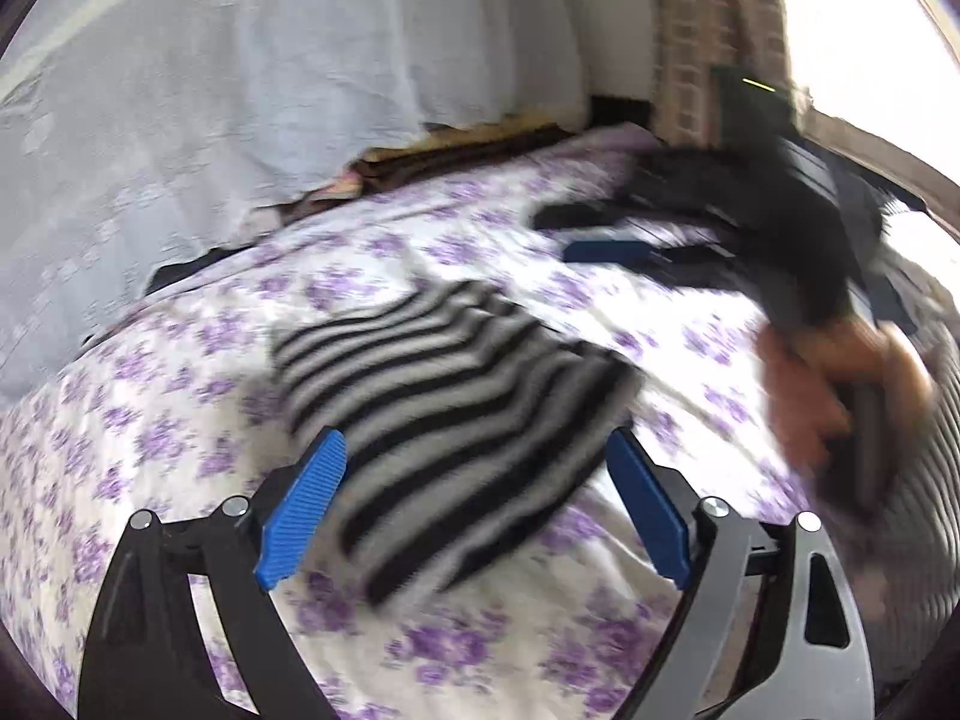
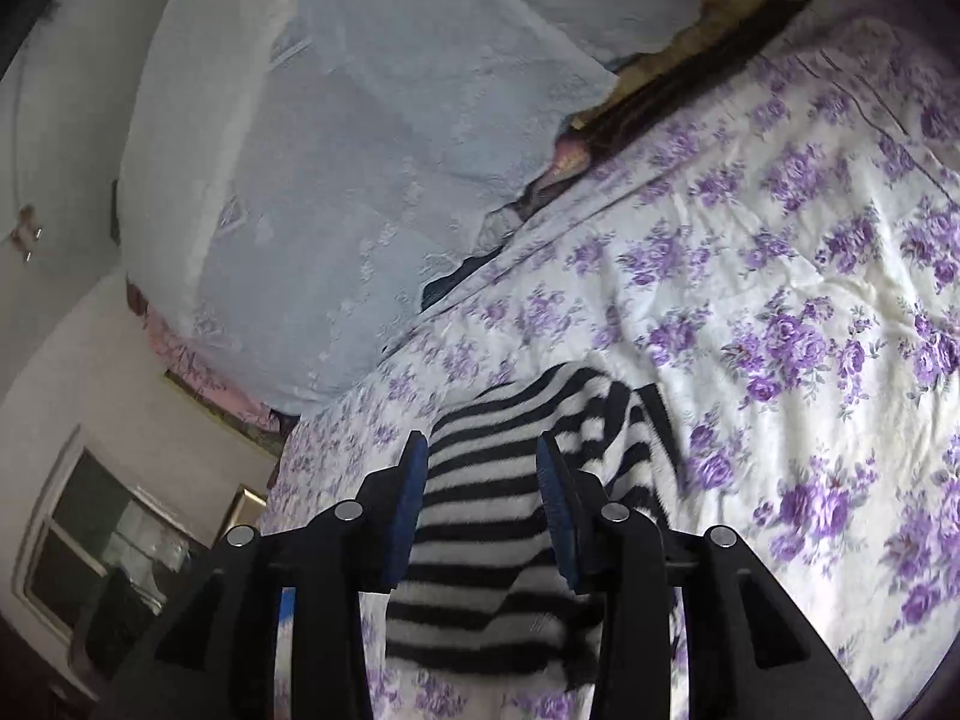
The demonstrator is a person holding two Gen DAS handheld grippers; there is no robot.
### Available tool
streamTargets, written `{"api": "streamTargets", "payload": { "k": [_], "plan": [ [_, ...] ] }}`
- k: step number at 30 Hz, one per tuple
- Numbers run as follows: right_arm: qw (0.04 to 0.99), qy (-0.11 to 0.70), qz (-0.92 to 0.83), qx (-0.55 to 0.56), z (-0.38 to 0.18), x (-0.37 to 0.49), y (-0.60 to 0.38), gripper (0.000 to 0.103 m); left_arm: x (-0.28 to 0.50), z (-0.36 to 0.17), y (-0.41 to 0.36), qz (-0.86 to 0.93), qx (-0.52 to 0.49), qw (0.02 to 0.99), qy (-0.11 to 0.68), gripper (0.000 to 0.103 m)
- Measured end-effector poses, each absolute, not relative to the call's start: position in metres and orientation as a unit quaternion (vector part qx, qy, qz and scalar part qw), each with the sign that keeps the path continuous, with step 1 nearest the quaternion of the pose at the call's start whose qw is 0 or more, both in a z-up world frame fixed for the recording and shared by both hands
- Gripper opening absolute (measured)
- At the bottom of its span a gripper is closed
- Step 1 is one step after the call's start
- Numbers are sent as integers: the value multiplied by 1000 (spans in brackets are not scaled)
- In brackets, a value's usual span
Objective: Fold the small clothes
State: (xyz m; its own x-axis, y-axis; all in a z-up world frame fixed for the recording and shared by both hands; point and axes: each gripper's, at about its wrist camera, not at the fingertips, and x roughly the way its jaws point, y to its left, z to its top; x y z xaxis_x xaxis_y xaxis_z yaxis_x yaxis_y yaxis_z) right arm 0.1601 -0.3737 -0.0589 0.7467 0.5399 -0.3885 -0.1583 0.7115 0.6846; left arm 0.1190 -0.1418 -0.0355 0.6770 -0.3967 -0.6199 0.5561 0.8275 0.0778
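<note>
Black-and-white striped knit, soft and slightly fuzzy: the small garment (image 1: 444, 414) lies folded into a rough rectangle on a white cotton bedspread (image 1: 180, 420) printed with purple roses. In the left wrist view its stripes run in gently curved bands and its near edge falls between the two ribbed blue pads (image 1: 303, 504) of the left gripper (image 1: 474, 504). These jaws stand wide apart; neither pad presses on the knit, and nothing is held.

In the same view the right gripper (image 1: 600, 234) appears motion-blurred at the upper right, its black frame and one blue finger above the bedspread, beyond the garment, with the person's hand (image 1: 840, 396) wrapped around its dark handle.

In the right wrist view the garment (image 2: 480, 510) lies under and ahead of the right gripper (image 2: 480, 480). Its jaws are partly open; the striped cloth shows in the gap between the blue pads (image 2: 555, 516), but whether the pads still touch the fabric cannot be told. A second striped layer (image 2: 630, 438) with a dark edge band spreads to the right of the fold.

A pale, lace-textured cover (image 2: 336, 180) is draped over bulky forms along the far side of the bed, with brown and dark fabrics (image 2: 672, 78) showing beneath its hem. A window (image 2: 90, 540) sits in the wall at lower left.
</note>
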Motion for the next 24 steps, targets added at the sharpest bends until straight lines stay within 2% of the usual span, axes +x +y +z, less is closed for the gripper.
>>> {"api": "streamTargets", "payload": {
  "k": [3,6,9,11,15,19,22,24],
  "plan": [
    [883,316,216,271,-66,139,-344,34,149,-39,-127,-222,87,916,322,86],
    [886,368,189,210,-91,133,-324,29,175,-66,-123,-187,76,907,369,86],
    [865,412,161,235,-134,133,-338,0,183,-109,-117,-181,74,880,434,93],
    [845,412,181,289,-142,136,-353,0,181,-121,-104,-188,23,880,435,97],
    [853,404,176,281,-135,134,-348,0,193,-122,-86,-214,-39,862,458,96],
    [863,368,188,290,-98,141,-347,11,187,-92,-83,-210,-8,890,405,96],
    [878,354,176,269,-72,170,-340,41,204,-71,-85,-192,8,902,386,96],
    [883,355,161,260,-67,193,-335,41,222,-68,-90,-171,14,905,390,96]
  ]
}}
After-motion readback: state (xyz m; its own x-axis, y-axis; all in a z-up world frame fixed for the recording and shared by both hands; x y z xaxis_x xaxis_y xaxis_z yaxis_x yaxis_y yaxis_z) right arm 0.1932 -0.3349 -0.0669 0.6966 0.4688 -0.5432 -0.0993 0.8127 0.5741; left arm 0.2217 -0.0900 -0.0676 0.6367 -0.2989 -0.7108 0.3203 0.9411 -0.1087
